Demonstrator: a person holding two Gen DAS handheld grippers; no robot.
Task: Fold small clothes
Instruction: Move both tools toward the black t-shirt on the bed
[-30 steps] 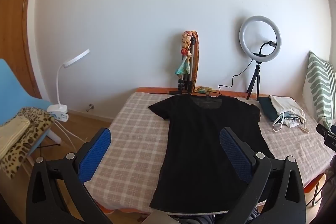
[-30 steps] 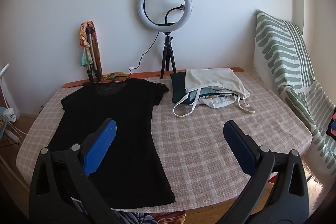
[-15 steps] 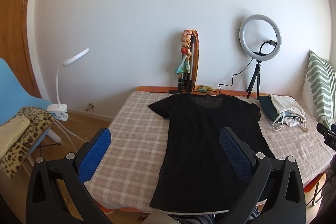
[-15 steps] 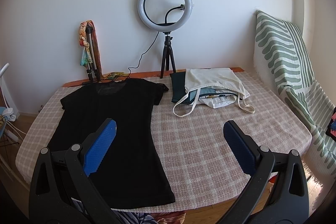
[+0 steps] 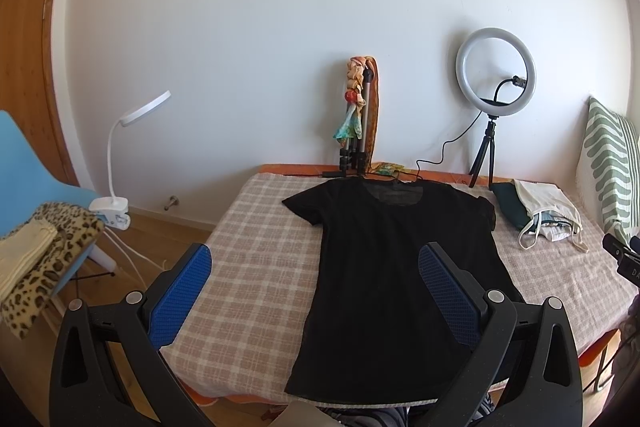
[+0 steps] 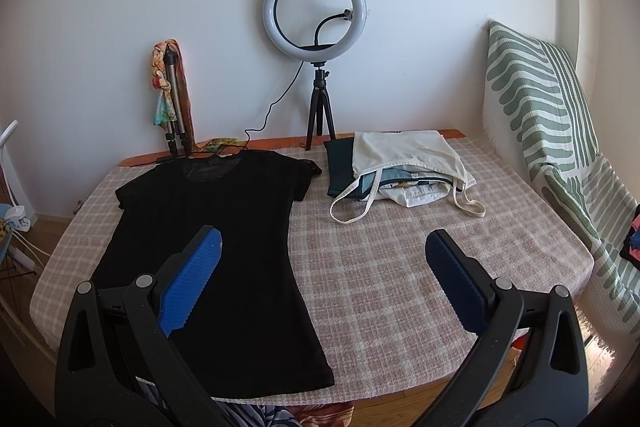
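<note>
1. The left gripper [image 5: 314, 281] has its jaws wide apart and holds nothing; its two blue pads [image 5: 182, 293] hang above the near edge of the table, not touching the cloth.
2. The right gripper [image 6: 322, 277] is also spread wide and empty, with two blue pads [image 6: 192, 281] above the table.
3. One black T-shirt [image 6: 208, 227] lies flat and unfolded on the checked tablecloth [image 6: 392, 267], neck toward the wall and hem at the near edge. Its left pad of each gripper partly covers it.
4. Beside the shirt's sleeve lies one cream tote bag [image 6: 408, 155] on one dark green folded cloth [image 6: 340, 163]; what is inside the bag is hard to make out.
5. At the wall stand one ring light [image 6: 314, 7] on a small tripod and one folded tripod [image 6: 174, 99] wrapped in scarves.
6. In the left wrist view, one white clip lamp [image 5: 120, 155] and one blue chair [image 5: 28, 171], cut off by the frame, carry a leopard-print cloth [image 5: 52, 255].
7. One green striped cushion [image 6: 540, 99] leans at the right.
</note>
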